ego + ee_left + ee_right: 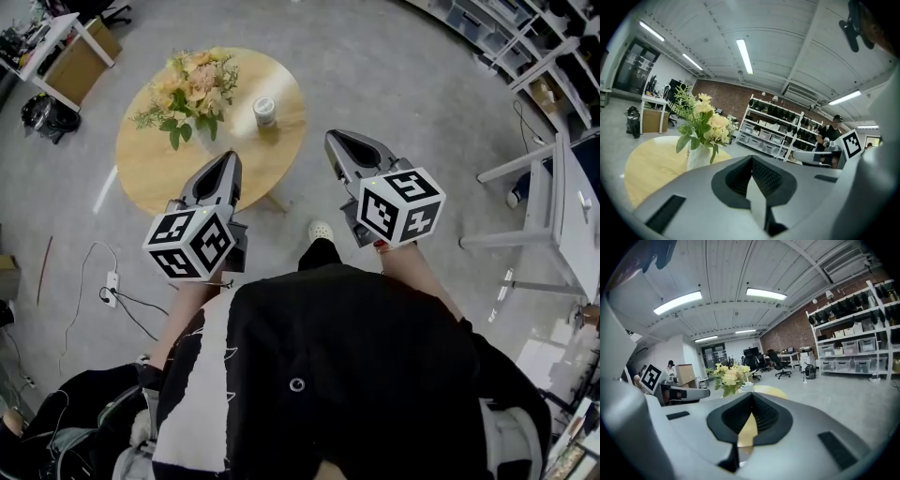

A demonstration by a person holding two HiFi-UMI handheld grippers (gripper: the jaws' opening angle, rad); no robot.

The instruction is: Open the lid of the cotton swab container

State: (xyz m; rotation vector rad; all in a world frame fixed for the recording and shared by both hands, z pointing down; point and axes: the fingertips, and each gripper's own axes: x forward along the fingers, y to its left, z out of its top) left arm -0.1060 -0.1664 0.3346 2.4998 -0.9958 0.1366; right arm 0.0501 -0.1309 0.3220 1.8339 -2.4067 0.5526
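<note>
Facing a round pale wooden desk (150, 173) with both tools pressed together and empty.
The small cylindrical cotton swab container (265, 111) with a pale lid stands on the desk's right part, just beside a bouquet of yellow and cream flowers (192, 94) in a white vase, well ahead of the left tool (225, 167) and the right tool (339, 142). Both point forward and slightly down, side by side in front of the person's body, marker cubes nearest the body. As I judge it, arriving with the jaws together could tip the light container or push it into the vase. Prying the lid without the other tool steadying the body would likely lift the whole container.
</note>
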